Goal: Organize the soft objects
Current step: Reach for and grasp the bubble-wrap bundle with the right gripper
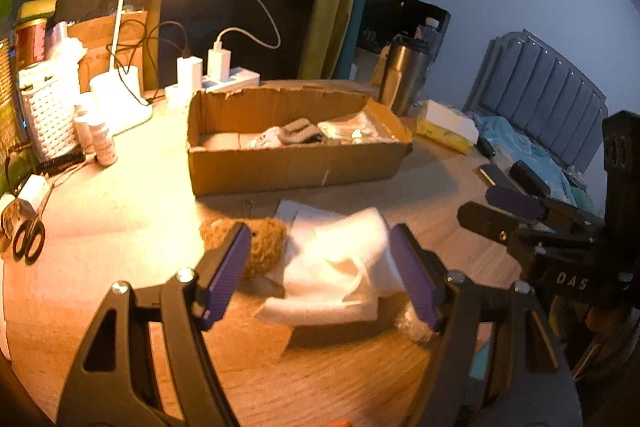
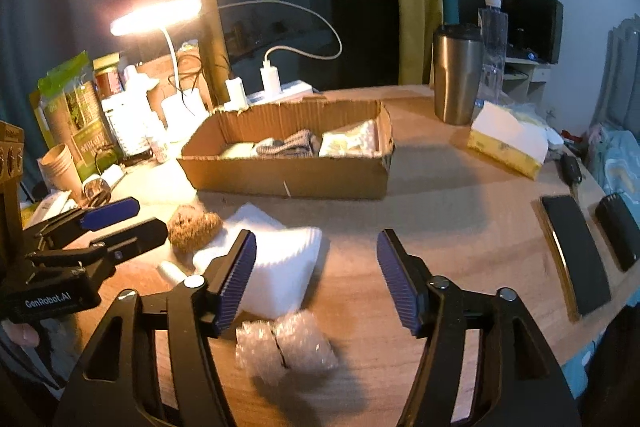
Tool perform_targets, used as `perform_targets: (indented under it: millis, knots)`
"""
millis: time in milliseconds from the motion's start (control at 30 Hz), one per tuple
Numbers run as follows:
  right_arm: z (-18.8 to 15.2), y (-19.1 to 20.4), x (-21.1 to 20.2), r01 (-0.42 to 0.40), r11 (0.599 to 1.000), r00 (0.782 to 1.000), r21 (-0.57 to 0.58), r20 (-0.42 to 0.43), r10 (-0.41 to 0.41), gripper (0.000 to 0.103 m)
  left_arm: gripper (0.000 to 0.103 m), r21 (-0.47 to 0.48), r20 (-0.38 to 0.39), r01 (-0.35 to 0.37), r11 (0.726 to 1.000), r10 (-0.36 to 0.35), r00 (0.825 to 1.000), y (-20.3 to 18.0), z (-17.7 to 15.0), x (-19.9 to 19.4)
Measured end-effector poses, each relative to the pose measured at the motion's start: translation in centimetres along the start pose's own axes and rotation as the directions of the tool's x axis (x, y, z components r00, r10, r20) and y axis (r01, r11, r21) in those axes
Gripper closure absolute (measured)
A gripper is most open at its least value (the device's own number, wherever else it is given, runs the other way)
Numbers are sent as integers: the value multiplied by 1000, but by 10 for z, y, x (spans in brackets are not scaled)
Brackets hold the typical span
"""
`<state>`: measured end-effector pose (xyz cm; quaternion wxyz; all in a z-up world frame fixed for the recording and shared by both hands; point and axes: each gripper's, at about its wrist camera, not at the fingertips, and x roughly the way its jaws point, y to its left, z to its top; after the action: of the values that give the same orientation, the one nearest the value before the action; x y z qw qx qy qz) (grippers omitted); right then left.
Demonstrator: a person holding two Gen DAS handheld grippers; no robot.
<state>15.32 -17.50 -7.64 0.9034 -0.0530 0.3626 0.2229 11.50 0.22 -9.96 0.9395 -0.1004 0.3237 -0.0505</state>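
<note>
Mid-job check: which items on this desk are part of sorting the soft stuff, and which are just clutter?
Job items:
cardboard box, already holding soft items
white foam sheet
brown fuzzy ball
bubble wrap wad

Just lying about:
desk lamp
steel tumbler
tissue pack
scissors
phone

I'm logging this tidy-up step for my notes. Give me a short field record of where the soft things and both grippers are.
container: open brown cardboard box on the wooden table
in box: grey knitted item, other soft packets
on table: white foam sheet, brown fuzzy ball beside it, clear bubble-wrap bundle
left gripper: open, over the foam sheet
right gripper: open, nothing gripped
</note>
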Motion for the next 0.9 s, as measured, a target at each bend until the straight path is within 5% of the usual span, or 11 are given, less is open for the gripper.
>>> perform_targets:
  millis: [900]
  knots:
    - [-56, -6, 37, -120, 992, 983, 41, -137, 125, 35, 30, 54, -92, -31, 998, 36, 995, -14, -23, 27]
